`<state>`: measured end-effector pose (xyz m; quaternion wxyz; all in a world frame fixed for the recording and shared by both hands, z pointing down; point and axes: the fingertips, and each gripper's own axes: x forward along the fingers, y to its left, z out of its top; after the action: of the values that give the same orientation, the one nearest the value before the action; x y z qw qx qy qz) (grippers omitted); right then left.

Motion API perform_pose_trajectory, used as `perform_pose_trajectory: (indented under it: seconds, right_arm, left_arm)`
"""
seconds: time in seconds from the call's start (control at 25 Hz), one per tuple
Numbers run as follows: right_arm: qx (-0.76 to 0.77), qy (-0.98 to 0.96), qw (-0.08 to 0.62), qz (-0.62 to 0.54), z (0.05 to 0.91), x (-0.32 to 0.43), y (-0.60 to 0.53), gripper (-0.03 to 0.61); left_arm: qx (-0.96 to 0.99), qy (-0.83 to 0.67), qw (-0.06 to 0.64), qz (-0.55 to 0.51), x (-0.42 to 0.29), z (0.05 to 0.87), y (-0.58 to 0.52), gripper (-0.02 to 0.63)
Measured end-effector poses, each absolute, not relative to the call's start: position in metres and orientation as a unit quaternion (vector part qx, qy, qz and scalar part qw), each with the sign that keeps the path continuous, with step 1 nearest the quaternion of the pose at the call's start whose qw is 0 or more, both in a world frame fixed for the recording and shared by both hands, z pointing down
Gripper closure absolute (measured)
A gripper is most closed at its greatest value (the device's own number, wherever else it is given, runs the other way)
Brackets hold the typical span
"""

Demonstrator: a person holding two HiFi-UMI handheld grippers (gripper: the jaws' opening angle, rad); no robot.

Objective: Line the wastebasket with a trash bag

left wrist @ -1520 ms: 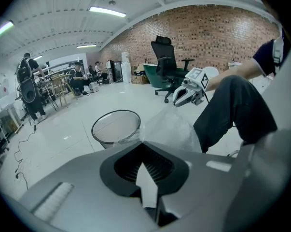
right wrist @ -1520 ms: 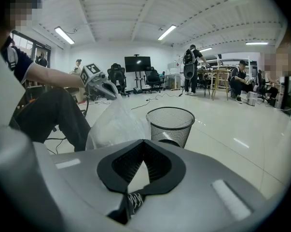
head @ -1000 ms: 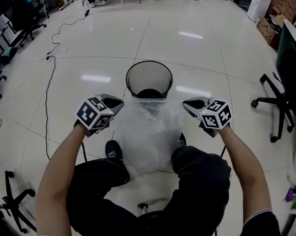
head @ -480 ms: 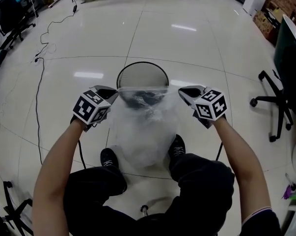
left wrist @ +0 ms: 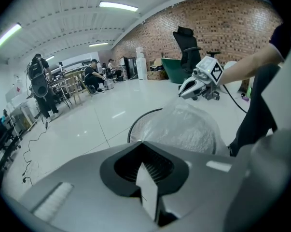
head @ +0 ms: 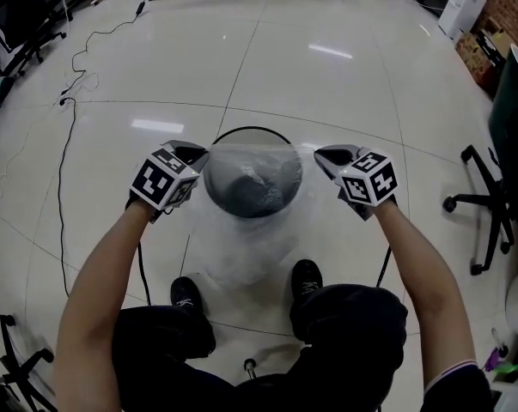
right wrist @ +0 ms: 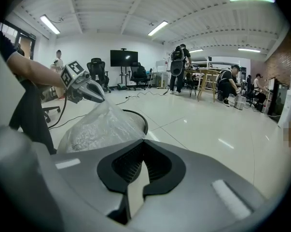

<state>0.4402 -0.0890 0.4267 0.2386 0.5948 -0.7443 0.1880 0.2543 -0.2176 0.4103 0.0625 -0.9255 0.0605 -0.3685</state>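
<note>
We are at the step of bringing the bag's mouth over the basket. The wastebasket (head: 250, 129) stands on the floor just ahead of our feet, in the middle of the head view. The left gripper (head: 197, 154) is at its 9 o'clock and the right gripper (head: 325, 154) at its 3 o'clock, both just outside the rim.

Both pairs of jaws are clamped together on the top hem of the clear trash bag (head: 241, 251), one on each side. The hem is stretched taut between them, across the far half of the basket's opening. The bag's body drapes from that line toward 6 o'clock, over the near rim and down toward the floor, so we see the dark inside of the basket through the film.

The bag is not yet inside, and nothing is folded over the rim. In our judgement the next move calls for carrying the hem on toward 12 o'clock and lowering it, so that the slack drops into the basket. We must hold both pinches firm and the mouth wide.
</note>
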Motion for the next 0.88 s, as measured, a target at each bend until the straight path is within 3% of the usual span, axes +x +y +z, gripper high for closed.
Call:
perform_pose_trajectory:
  seconds: [0.88]
  right_arm:
    - [0.557,-0.769,0.255,0.181,0.433,0.476,-0.225,0.577]
  left_arm:
    - [-0.929,0.078,0.036,-0.359,0.329,0.426,-0.315,0.601]
